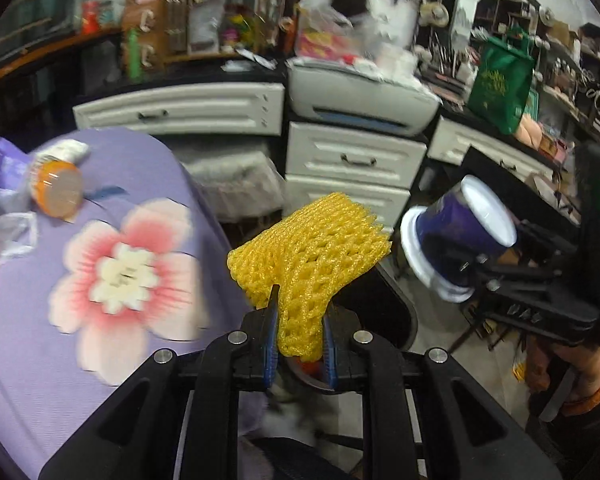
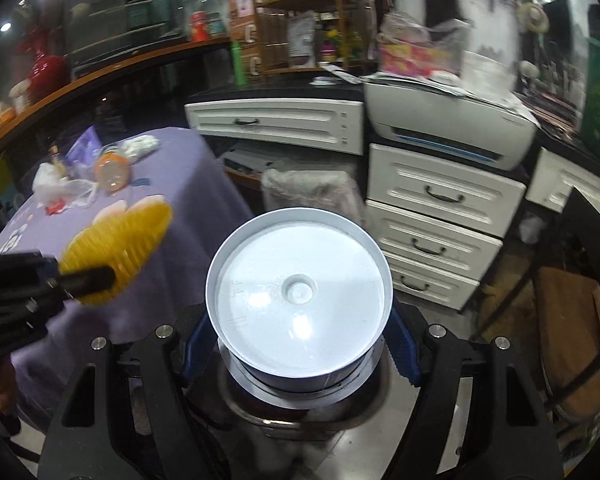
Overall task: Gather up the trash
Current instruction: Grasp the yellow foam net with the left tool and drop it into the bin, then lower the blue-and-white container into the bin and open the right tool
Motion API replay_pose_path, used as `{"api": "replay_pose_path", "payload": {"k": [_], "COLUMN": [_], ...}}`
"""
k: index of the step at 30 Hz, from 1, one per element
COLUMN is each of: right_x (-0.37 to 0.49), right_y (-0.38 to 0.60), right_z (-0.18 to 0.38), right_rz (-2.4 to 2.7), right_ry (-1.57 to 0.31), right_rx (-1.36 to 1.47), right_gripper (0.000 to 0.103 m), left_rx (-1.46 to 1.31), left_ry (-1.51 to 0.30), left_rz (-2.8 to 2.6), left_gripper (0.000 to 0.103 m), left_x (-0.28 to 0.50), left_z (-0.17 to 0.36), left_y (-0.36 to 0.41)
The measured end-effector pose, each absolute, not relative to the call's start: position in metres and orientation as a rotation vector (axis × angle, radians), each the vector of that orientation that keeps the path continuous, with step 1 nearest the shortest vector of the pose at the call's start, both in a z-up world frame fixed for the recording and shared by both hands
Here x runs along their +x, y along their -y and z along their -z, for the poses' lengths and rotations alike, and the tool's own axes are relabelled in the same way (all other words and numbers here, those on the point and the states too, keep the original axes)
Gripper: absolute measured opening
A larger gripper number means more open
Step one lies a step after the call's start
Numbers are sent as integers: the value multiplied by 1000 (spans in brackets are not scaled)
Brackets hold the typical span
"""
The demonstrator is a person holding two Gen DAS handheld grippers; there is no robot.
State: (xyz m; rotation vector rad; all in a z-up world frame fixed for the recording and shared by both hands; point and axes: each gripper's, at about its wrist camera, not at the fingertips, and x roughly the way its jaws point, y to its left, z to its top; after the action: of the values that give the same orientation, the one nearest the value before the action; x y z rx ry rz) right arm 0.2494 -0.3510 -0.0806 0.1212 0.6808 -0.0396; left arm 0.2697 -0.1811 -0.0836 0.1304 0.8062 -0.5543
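Pinching the lower end of a yellow foam net sleeve [image 1: 308, 268], the left gripper [image 1: 300, 344] has its jaws nearly together on it, the rest of the net fanning up beyond the tips. The right gripper [image 2: 300, 360] has its jaws spread wide and clamped on the sides of a purple cup with a white base [image 2: 300, 292], base facing the camera, so its contents cannot be seen. Left of the net sleeve, on the purple flowered counter [image 1: 32, 340], lie an orange-lidded jar [image 1: 58, 192] on its side, crumpled plastic wrap [image 1: 8, 236] and a purple packet [image 1: 0, 168].

Dim, motion-blurred, fisheye-warped edges
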Motion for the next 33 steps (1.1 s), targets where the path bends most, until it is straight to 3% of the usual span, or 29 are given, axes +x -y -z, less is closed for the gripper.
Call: {"api": "replay_pose_path", "payload": {"k": [11,22,25,29,33], "right_x": [239,240,242,243,243], "right_y": [379,397,398,398,398], "right_z": [100,115,118,118,116], "right_rz": [95,123,128,131,138], "right_ry": [-705,-726,-733,-730,-727], "right_rx": [167,212,205,200,189], "right_gripper": [72,72,72,72,72], "left_rx": [272,371,375,384,384], "left_ry": [-1028,-1111,-1115,-1065,-1014], "left_rz": [549,536,539,549,554], "left_gripper": [18,19,29,64,75], "left_x": [304,319,319,315,307], "left_z": [185,238,239,231,215], "left_y": [252,279,281,283,280]}}
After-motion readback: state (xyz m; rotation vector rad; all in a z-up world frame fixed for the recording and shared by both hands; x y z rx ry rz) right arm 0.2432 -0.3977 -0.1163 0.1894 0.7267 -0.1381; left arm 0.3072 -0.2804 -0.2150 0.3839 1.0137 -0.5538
